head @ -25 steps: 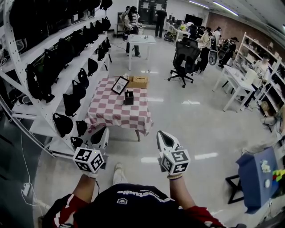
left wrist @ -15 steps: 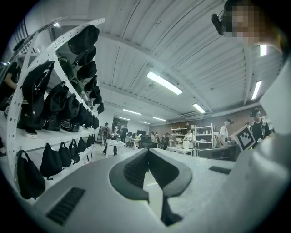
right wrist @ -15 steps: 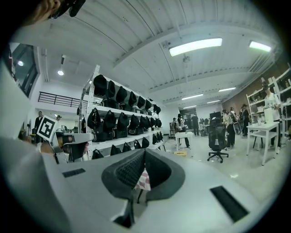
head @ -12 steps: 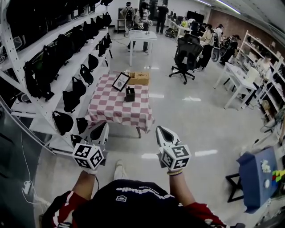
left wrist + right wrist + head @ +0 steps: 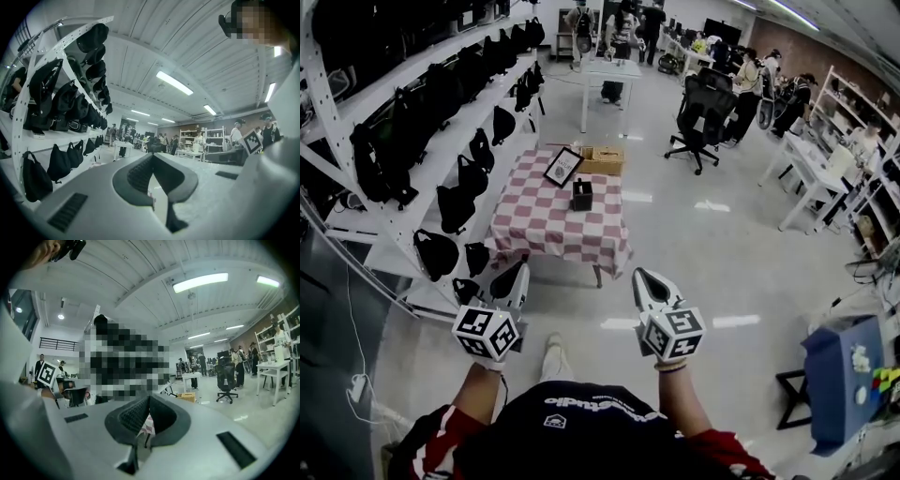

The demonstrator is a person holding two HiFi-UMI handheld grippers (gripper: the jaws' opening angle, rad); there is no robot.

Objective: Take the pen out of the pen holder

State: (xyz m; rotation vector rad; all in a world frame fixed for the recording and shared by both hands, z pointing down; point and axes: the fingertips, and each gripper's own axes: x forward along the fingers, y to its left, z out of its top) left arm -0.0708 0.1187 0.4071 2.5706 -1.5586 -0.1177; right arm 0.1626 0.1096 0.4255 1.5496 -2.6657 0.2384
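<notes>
A small black pen holder (image 5: 582, 195) stands on the table with the red-and-white checked cloth (image 5: 546, 228), a few steps ahead of me in the head view. The pen itself is too small to make out. Both grippers hang low in front of my body, well short of the table. My left gripper (image 5: 514, 277) (image 5: 152, 157) is shut with nothing in it. My right gripper (image 5: 643, 279) (image 5: 149, 399) is also shut and empty. A strip of the checked cloth shows through the right jaws' notch in the right gripper view.
A framed picture (image 5: 563, 166) and a cardboard box (image 5: 602, 159) share the table's far end. White shelving with black bags (image 5: 441, 122) runs along the left. An office chair (image 5: 703, 117), a white table (image 5: 609, 75) and several people stand beyond. A blue box (image 5: 844, 375) sits at right.
The table and pen holder have shifted slightly right and nearer in the head view. Both grippers keep the same shut pose in front of my body.
</notes>
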